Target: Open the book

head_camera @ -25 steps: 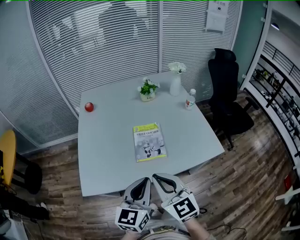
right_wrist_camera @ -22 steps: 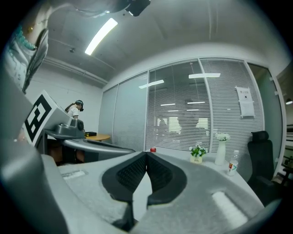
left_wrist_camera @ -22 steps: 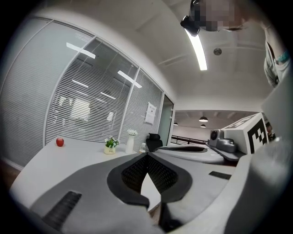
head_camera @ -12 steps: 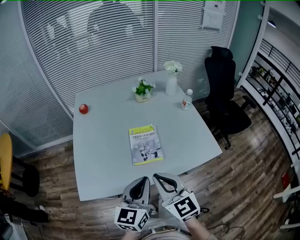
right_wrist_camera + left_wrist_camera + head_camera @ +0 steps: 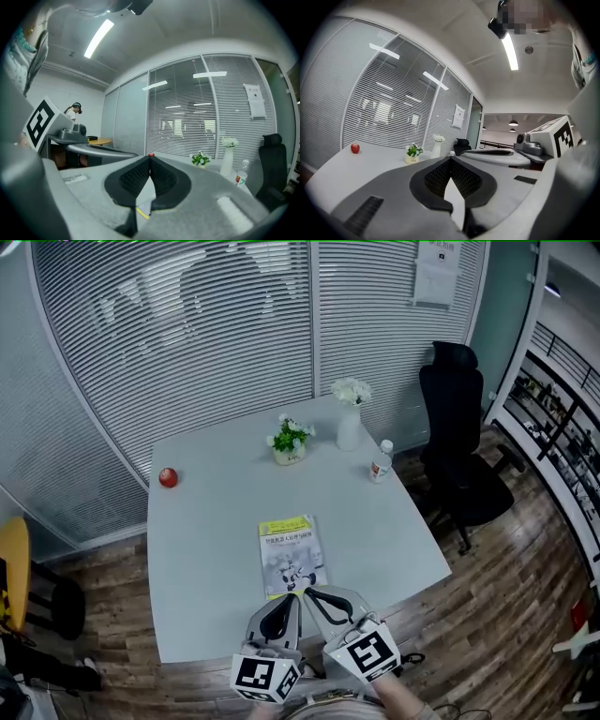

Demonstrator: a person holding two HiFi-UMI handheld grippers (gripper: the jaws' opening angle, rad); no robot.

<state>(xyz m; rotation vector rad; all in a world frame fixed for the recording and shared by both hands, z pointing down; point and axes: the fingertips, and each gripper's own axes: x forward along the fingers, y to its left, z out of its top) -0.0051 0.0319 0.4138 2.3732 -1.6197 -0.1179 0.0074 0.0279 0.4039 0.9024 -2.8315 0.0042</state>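
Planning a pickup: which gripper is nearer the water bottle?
Right. In the head view the right gripper is below and left of the water bottle; the left gripper sits beside it, farther left.

I see the book (image 5: 292, 556) lying flat and closed on the grey table (image 5: 206, 549), front cover up. A yellow band crosses the far end of the cover, with dark print too small for me to read. Below it is a pale grey picture with a dark-and-white figure. Its long sides run away from me, turned slightly off square to the table. It sits close to the table's near edge, roughly midway along. The right gripper view gives me only a yellow-edged sliver of it, low down.
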